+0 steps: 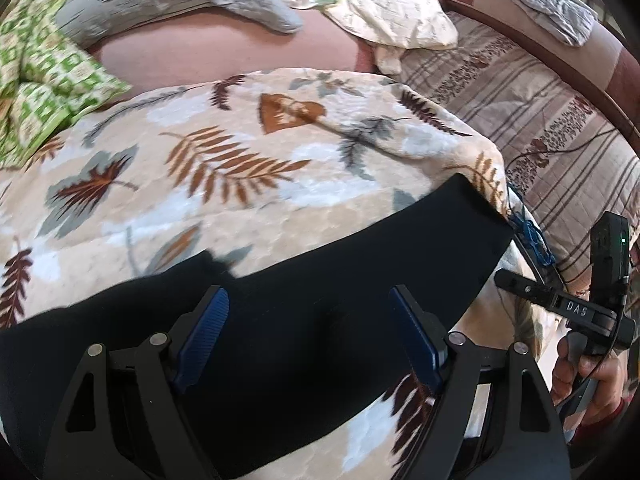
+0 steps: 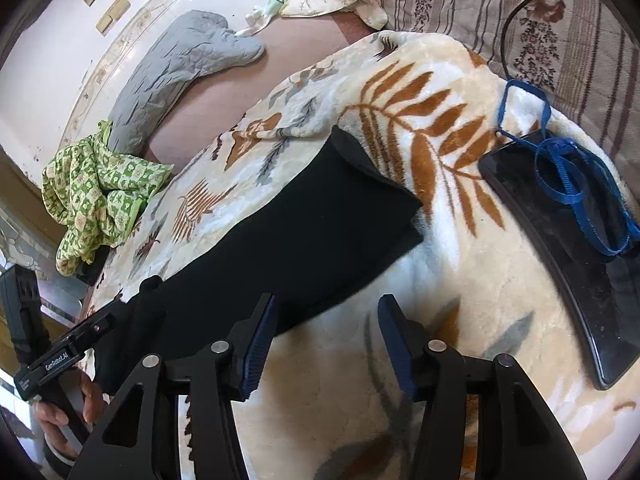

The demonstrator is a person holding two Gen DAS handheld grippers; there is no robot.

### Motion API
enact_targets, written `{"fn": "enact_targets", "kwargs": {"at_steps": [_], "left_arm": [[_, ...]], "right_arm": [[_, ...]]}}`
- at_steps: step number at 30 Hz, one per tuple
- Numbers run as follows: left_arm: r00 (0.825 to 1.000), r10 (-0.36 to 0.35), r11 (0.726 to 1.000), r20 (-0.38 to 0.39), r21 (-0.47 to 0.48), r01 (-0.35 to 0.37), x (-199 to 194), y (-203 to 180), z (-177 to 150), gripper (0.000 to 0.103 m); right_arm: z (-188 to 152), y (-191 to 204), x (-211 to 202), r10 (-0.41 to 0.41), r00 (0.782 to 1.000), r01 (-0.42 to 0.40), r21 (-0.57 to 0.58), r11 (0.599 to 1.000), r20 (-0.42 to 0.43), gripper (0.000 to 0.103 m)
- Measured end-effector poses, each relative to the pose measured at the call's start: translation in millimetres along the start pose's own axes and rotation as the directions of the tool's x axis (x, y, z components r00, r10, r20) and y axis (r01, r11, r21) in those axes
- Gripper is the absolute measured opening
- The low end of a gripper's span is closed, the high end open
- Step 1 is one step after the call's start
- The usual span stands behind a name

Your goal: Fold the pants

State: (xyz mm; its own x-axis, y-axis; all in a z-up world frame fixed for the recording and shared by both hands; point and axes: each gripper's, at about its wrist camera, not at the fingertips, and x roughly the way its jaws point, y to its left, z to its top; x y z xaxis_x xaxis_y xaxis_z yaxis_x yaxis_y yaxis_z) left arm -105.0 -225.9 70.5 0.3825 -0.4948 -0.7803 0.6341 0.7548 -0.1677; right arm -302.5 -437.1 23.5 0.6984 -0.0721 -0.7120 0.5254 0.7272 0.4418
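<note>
Nearest first: left gripper (image 1: 309,336) spread wide, blue pads (image 1: 204,338) apart with nothing pinched, hovering over the black pants (image 1: 280,320). Between and beneath the jaws, dark cloth fills the gap; whether touching the pads, cannot tell. Right gripper (image 2: 326,344) likewise parted and empty, its left pad (image 2: 258,354) over the near edge of the pants, its right pad over bare leaf-print blanket (image 2: 448,240).

Just ahead of the jaws, pants laid as a long narrow band, apparently already doubled leg on leg, stretching away leftward of the right jaws and across the left jaws from side to side. Far end squared off, two layers showing at the hem (image 2: 376,184).

Judged as handling: light, limp, probably stretchy knit; no stiffness to carry a fold, likely to sag and drag on the plush pile rather than slide. Best taken at the corners or edges of one end, both layers pinched together, then lifted and carried over to the other end.

Right of the right jaws, a dark tablet (image 2: 560,264) with a blue strap (image 2: 568,176) lying on it, near the hem — worth avoiding. Farther off, green patterned cloth (image 2: 100,196), a grey quilt (image 2: 176,64), a cream garment (image 1: 392,12).
</note>
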Motion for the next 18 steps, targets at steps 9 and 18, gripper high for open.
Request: {"fn": "enact_targets", "kwargs": {"at_steps": [9,18], "left_arm": [[0.998,-0.056,0.995,-0.021,0.085,0.058,25,-31,22,0.082],[0.973,-0.201,0.969,-0.11,0.125,0.214,79,-67,61,0.082]], "right_arm": [[2,-4,2,-0.005,1.0,0.004,-0.016,1.0,-0.004,0.056],[5,-7,6,0.019,1.0,-0.019,-0.001,1.0,0.014,0.06]]}}
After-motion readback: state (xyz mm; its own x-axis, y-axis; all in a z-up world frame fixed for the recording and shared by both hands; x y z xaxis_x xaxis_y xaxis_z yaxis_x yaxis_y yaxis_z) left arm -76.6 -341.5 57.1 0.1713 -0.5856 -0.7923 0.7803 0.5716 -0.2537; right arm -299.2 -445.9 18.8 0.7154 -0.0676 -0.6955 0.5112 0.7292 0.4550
